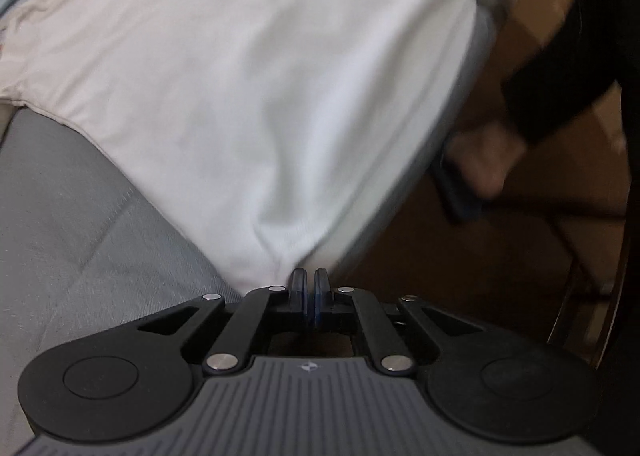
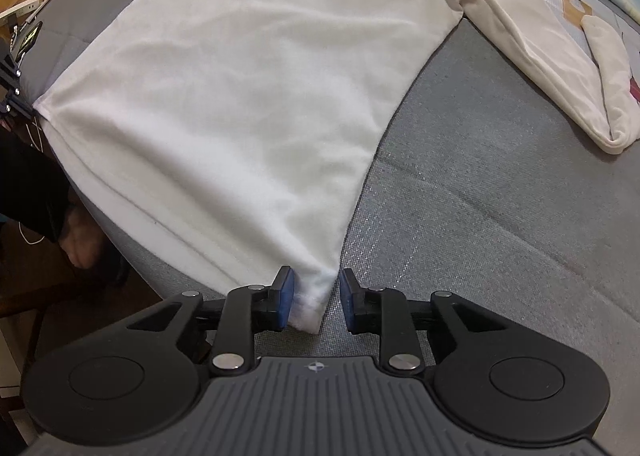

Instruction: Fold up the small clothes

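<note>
A white long-sleeved shirt (image 2: 240, 88) lies spread flat on a grey fabric surface (image 2: 480, 196), its sleeves (image 2: 560, 68) reaching out to the sides. In the right wrist view my right gripper (image 2: 316, 288) is open, with the near hem corner of the shirt lying between its blue pads (image 2: 286, 292). In the left wrist view the shirt (image 1: 248, 88) draws to a point at my left gripper (image 1: 310, 282), which is shut on the other hem corner at the edge of the surface. That view is blurred.
The grey surface (image 1: 80, 216) ends beside the left gripper, with brown floor (image 1: 440, 276) below it. A person's bare foot (image 2: 80, 240) and a dark sleeve stand on the floor at that edge. Small objects and cables (image 2: 28, 8) lie at the far left corner.
</note>
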### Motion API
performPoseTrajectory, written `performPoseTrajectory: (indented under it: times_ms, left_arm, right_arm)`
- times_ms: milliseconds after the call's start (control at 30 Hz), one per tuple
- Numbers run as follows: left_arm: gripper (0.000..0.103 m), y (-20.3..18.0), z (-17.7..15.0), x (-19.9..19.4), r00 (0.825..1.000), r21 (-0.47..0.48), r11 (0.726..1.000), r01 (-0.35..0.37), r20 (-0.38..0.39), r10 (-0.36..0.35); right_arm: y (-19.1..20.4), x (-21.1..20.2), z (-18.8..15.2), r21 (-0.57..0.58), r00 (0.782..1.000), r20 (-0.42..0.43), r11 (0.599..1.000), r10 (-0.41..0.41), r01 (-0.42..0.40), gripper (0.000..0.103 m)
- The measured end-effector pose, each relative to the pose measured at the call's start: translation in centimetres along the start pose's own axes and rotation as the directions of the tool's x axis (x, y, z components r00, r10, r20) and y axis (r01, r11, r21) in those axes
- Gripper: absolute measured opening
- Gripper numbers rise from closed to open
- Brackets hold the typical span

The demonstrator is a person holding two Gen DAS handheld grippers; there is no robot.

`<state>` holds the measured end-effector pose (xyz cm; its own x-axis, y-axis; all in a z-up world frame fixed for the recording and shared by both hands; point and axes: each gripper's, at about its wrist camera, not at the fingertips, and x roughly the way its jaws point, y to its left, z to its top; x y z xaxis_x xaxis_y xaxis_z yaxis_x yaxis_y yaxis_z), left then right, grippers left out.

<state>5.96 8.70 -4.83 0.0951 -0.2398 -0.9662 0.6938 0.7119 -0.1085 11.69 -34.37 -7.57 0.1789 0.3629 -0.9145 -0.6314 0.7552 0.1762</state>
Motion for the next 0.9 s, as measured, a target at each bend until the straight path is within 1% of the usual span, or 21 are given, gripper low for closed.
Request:
performPoseTrajectory:
  times_ms: [67,167,267,300,333,367,400,433,467,500,600,667,700,733,767,800,833,867,900]
  left_arm:
    - [0.004,0.5,0.4,-0.6,0.999,-0.033,0.999,0.015,0.037,-0.014]
    - [0.004,0.8,1.0,-1.0,0.997,-0.052,0.999,0.014,0.077,-0.01]
    - [0.004,1.2,1.4,-0.9,0.996,-0.072,0.997,0.021,0.085,-0.015]
    - [0.004,1.3,1.3,-0.6,0.997,-0.075,0.997,0.012,0.074,-0.006]
    - [0.004,1.4,1.4,-0.1,0.999,-0.075,0.997,-0.006,0.046,0.01]
    - [0.004,1.3,1.3,0.7,0.999,-0.068,0.997,-0.033,-0.002,0.033]
    - [0.004,1.2,1.1,1.6,0.996,-0.055,0.997,-0.062,-0.066,0.058]
    - [0.004,0.9,0.8,2.5,0.989,-0.038,0.996,-0.082,-0.124,0.077]
    - [0.004,0.8,0.5,2.8,0.986,-0.023,0.996,-0.085,-0.149,0.08]
    - [0.004,0.8,0.6,2.5,0.988,-0.02,0.997,-0.08,-0.137,0.077]
    - [0.004,1.5,1.3,0.8,0.997,-0.087,0.994,-0.064,-0.054,0.059]
    - [0.004,2.0,1.7,0.0,0.999,-0.126,0.991,-0.045,-0.006,0.045]
    - [0.004,2.0,1.9,-0.2,0.999,-0.134,0.99,-0.043,0.006,0.044]
    - [0.005,2.0,2.1,-0.1,0.999,-0.134,0.99,-0.045,0.005,0.046]
    - [0.008,1.9,2.3,0.1,0.999,-0.129,0.99,-0.054,-0.006,0.053]
    - [0.01,1.8,2.3,0.5,0.997,-0.119,0.991,-0.067,-0.031,0.064]
    - [0.016,1.7,2.3,1.2,0.994,-0.103,0.991,-0.086,-0.07,0.079]
    - [0.019,1.6,2.6,1.5,0.989,-0.083,0.991,-0.105,-0.111,0.095]
    - [0.019,1.4,2.6,1.9,0.985,-0.063,0.991,-0.115,-0.138,0.106]
  right_arm:
    - [0.2,0.0,-0.1,-0.009,1.0,0.0,1.0,-0.002,0.002,0.027]
    - [0.4,0.0,-0.3,-0.022,1.0,-0.004,1.0,0.002,-0.002,0.027]
    - [0.6,0.4,-0.5,-0.036,1.0,-0.026,0.999,0.017,-0.018,0.026]
    - [0.8,0.7,-0.6,-0.047,0.999,-0.044,0.999,0.018,-0.021,0.025]
    - [1.0,0.8,-0.7,-0.066,0.999,-0.05,0.998,0.011,-0.014,0.025]
    - [1.2,0.7,-0.7,-0.08,0.999,-0.049,0.997,0.005,-0.009,0.025]
    - [1.2,0.7,-0.6,-0.075,0.999,-0.05,0.997,0.007,-0.01,0.025]
    - [1.1,0.6,-0.5,-0.064,0.999,-0.048,0.998,0.011,-0.014,0.025]
    - [0.9,0.3,-0.4,-0.054,0.999,-0.04,0.998,0.014,-0.017,0.025]
    - [0.7,0.1,-0.3,-0.046,1.0,-0.025,0.999,0.017,-0.018,0.025]
    - [0.2,-1.2,0.0,0.001,0.998,0.051,0.999,0.034,-0.034,0.025]
    - [-0.1,-2.1,0.3,0.022,0.993,0.111,0.999,0.036,-0.038,0.026]
    - [-0.2,-2.4,0.6,0.028,0.99,0.133,0.999,0.035,-0.04,0.026]
    - [-0.2,-2.5,0.8,0.034,0.988,0.15,0.998,0.038,-0.044,0.026]
    - [0.0,-2.6,1.1,0.035,0.986,0.161,0.998,0.047,-0.053,0.026]
    - [0.0,-2.4,1.3,0.031,0.985,0.164,0.998,0.056,-0.062,0.027]
    - [0.2,-2.1,1.5,0.022,0.986,0.156,0.998,0.061,-0.065,0.027]
    - [0.6,-1.6,1.5,0.01,0.989,0.135,0.998,0.058,-0.06,0.029]
    - [0.9,-0.9,1.6,-0.005,0.994,0.097,0.999,0.044,-0.044,0.03]
